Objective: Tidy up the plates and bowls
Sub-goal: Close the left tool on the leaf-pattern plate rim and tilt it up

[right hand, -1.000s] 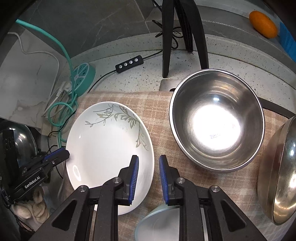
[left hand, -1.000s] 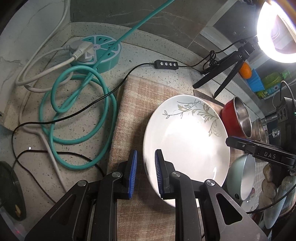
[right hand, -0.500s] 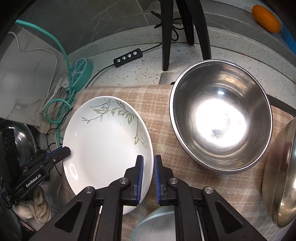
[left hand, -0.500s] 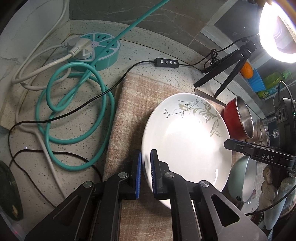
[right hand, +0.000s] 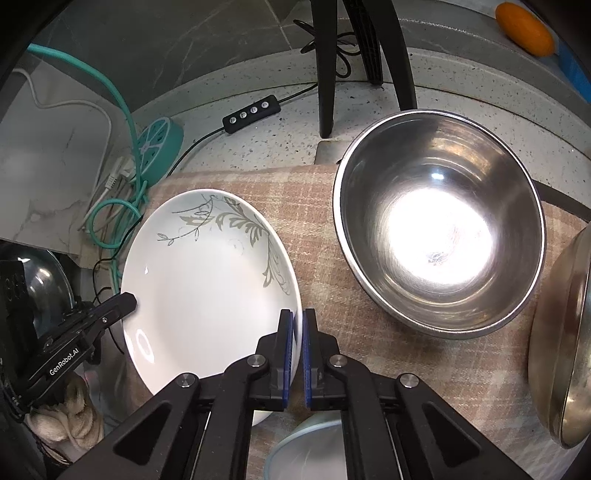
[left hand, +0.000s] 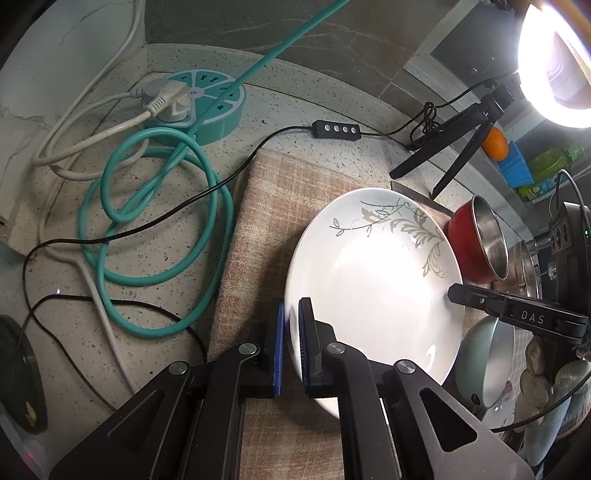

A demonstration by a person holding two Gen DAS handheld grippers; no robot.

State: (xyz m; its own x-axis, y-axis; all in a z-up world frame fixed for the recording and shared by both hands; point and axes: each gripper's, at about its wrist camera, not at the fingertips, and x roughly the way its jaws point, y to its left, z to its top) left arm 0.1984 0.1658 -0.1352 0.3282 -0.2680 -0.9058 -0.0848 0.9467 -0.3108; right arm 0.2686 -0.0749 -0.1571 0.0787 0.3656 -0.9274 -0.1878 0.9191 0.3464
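Note:
A white plate with a grey leaf pattern (left hand: 373, 291) sits on the checked cloth (left hand: 266, 206). My left gripper (left hand: 290, 325) is shut on its left rim. My right gripper (right hand: 297, 332) is shut on its right rim; the plate also shows in the right wrist view (right hand: 207, 288). A large steel bowl (right hand: 439, 221) stands to the plate's right, and a second steel bowl (right hand: 561, 350) at the far right edge. A pale green bowl (left hand: 487, 365) lies near the plate's near right, partly hidden.
A teal power strip (left hand: 199, 99) with a coiled teal cable (left hand: 147, 221) and white and black cords lies on the counter left of the cloth. A black tripod (right hand: 354, 55) stands behind the steel bowl. An orange (right hand: 524, 27) is at the back right.
Both grippers have closed their jaws from open onto opposite rims of the plate. The plate has stayed in about the same place on the cloth.

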